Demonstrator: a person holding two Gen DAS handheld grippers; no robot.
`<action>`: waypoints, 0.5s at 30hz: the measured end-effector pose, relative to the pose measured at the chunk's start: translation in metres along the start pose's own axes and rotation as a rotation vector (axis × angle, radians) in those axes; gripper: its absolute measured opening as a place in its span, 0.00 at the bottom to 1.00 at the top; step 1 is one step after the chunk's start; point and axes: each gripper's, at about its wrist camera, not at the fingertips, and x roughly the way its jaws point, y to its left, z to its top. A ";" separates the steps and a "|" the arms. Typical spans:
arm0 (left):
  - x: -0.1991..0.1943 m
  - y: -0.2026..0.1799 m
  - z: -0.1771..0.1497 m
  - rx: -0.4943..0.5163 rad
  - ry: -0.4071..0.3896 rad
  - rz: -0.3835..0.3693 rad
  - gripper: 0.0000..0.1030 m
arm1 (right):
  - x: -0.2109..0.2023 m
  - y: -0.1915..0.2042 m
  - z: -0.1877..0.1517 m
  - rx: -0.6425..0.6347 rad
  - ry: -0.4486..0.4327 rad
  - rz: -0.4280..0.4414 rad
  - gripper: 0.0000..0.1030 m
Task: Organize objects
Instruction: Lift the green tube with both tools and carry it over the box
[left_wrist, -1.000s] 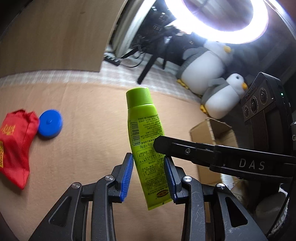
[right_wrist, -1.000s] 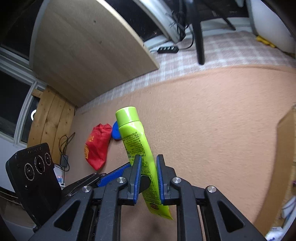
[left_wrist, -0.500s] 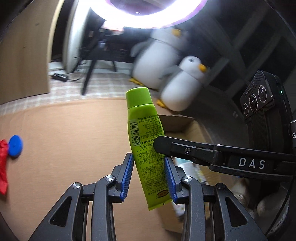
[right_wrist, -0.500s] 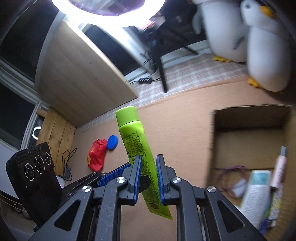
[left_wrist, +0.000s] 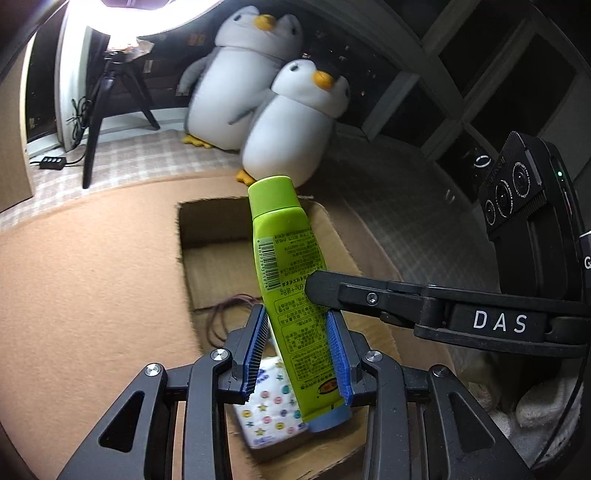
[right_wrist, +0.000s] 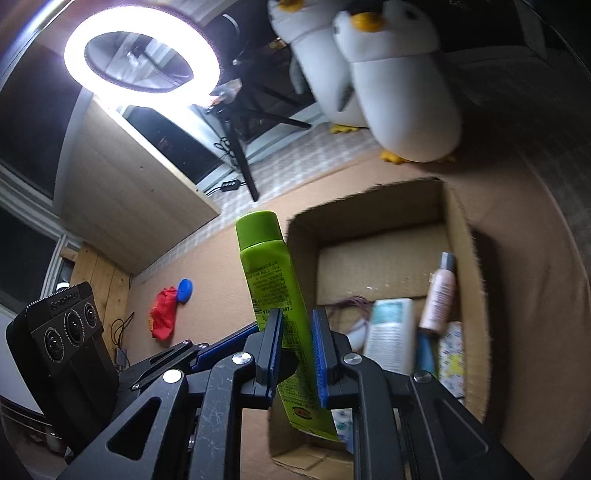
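Right tool (right_wrist: 297, 354): closed on the lower body of the green tube (right_wrist: 275, 295), blue pads flat against both faces. Left tool (left_wrist: 297, 354): jaws straddle the same tube; the 3 o'clock pad touches it, the 9 o'clock pad seems just clear, so its grip cannot be confirmed.

Tube position: cap up, tilted, held in the air over the near part of the cardboard box (right_wrist: 461, 258). Box contents at 3 o'clock in the right view: white bottle (right_wrist: 389, 336), pink bottle (right_wrist: 437, 295), cables.

Recommendation: lower the crimped end past the rim into bare floor at 12 o'clock, then part the jaws. Risk: release from height could topple the bottles.
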 end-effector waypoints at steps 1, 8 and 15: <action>0.002 -0.003 -0.002 0.004 0.004 0.000 0.35 | -0.002 -0.003 -0.001 0.005 -0.001 -0.001 0.14; 0.017 -0.014 -0.009 0.019 0.031 0.006 0.35 | -0.007 -0.024 -0.010 0.031 0.002 -0.003 0.14; 0.024 -0.016 -0.013 0.032 0.051 0.018 0.35 | -0.002 -0.038 -0.017 0.057 0.013 -0.001 0.14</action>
